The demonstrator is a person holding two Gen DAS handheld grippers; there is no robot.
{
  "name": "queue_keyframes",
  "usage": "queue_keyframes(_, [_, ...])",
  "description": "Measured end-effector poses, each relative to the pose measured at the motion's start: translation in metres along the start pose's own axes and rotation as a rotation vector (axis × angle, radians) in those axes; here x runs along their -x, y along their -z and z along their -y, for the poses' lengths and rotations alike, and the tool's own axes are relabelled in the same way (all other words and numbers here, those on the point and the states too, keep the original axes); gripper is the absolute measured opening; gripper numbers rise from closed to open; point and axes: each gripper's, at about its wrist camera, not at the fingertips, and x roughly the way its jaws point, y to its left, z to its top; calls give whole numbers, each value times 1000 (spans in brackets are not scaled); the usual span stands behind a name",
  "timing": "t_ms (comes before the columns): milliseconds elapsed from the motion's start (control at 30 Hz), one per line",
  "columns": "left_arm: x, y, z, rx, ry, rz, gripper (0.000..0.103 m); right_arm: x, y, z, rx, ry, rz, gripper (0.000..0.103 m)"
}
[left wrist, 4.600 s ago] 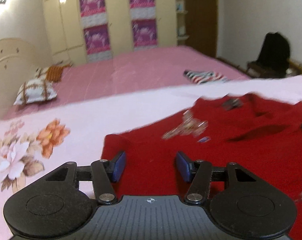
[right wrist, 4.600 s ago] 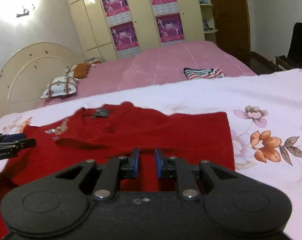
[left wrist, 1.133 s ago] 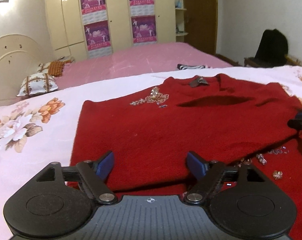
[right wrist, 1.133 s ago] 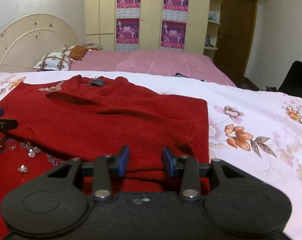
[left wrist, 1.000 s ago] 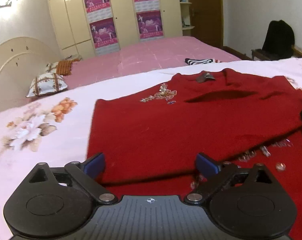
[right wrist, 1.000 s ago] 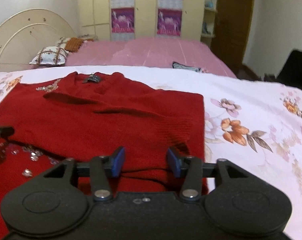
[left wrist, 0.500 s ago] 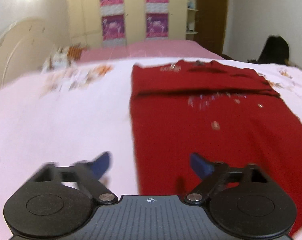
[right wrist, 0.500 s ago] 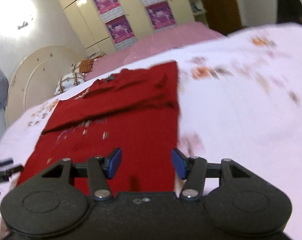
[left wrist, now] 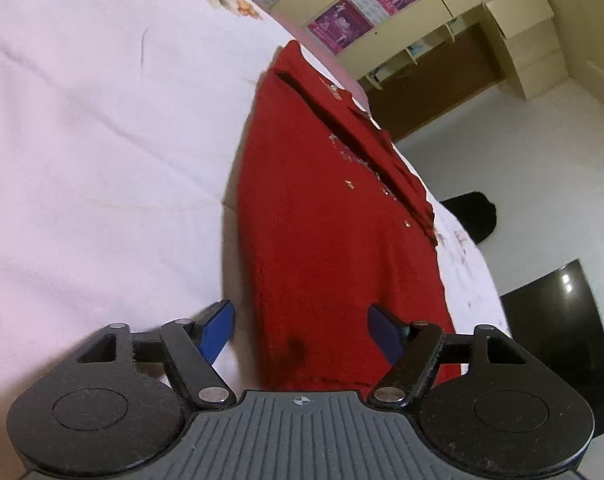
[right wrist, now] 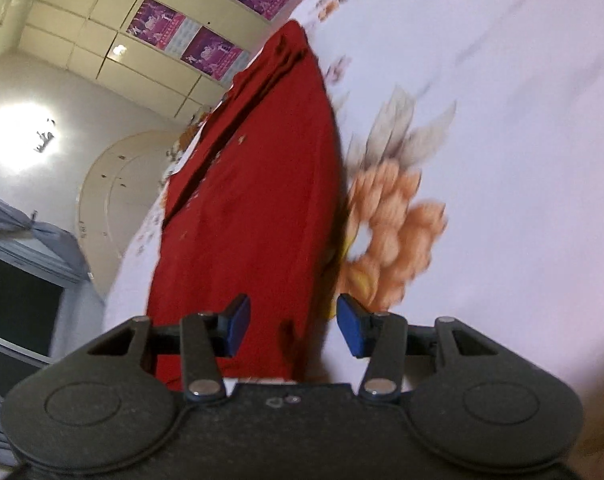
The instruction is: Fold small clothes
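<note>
Hem corners of the red sweater sit nearest to you, one at each tool. Your left hand-held gripper has its jaws closing with the sweater's near left corner between the blue pads, which do not yet press on the knit; the left pad hangs over the bare bedspread and the right pad over red cloth. Your right hand-held gripper stands about half open, its jaws astride the near right corner, again with no pinch that shows. Both views are rolled steeply, so the bed runs at a slant. The sweater lies flat on the pale flowered bedspread, and its orange flower print lies just beside the sweater's right edge. Farther up the garment, a band of cloth is already folded down across the chest, over the line of sparkling beadwork. So I judge the first fold done and the task roughly midway: the lower body is not yet folded, and you look set to take both bottom corners and carry the hem up toward the neckline. Beyond the bed stands a cream wardrobe with purple posters on its doors; whatever is printed on them is too small and blurred to read, and no brand or label shows legibly anywhere.
</note>
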Motion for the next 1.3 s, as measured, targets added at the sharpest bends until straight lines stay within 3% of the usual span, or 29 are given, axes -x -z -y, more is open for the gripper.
queue_keyframes(100, [-9, -1, -9, 67, 51, 1, 60, -6, 0, -2, -21, -19, -1, 47])
queue_keyframes(200, [-17, -5, -13, 93, 75, -8, 56, -16, -1, -2, -33, -21, 1, 33])
queue_keyframes(300, [-24, -6, -8, 53, 69, -18, 49, -23, -1, 1, -35, -13, -6, 23])
queue_keyframes(367, [-28, -5, -2, 5, 30, -14, 27, -26, 1, 1, -33, -8, -14, 12])
queue_keyframes(400, [-28, -5, -1, -7, -4, -15, 3, -27, 2, 1, -25, 5, -20, 6])
queue_keyframes(500, [-13, -2, 0, 7, 15, 65, 3, -20, 2, -10, 45, 30, 13, 5])
queue_keyframes(600, [7, -2, 9, -51, 41, 131, 3, 1, -4, -25, 98, 5, 75, 5])
queue_keyframes(667, [12, -2, 6, -63, 47, 130, 3, 15, -6, -34, 161, -15, 97, 5])
queue_keyframes(800, [-12, 5, -8, -46, -28, 41, 3, 14, -3, -29, 201, 20, 71, 5])
queue_keyframes(867, [-11, 3, -14, 19, 3, 59, 3, -4, 1, -12, 139, 90, 15, 5])
queue_keyframes(967, [-8, -3, -9, -9, 1, 60, 3, -4, 2, -4, 65, 57, 43, 5])
queue_keyframes(1067, [1, -12, -1, -24, 23, 90, 3, 2, -4, -17, 113, 50, 71, 5])
queue_keyframes(1167, [9, -25, 26, -104, 38, 122, 3, 9, -18, -35, 168, 39, 103, 5])
queue_keyframes(1300, [14, -62, 51, -156, 81, 164, 3, 11, -43, -63, 257, 36, 141, 5])
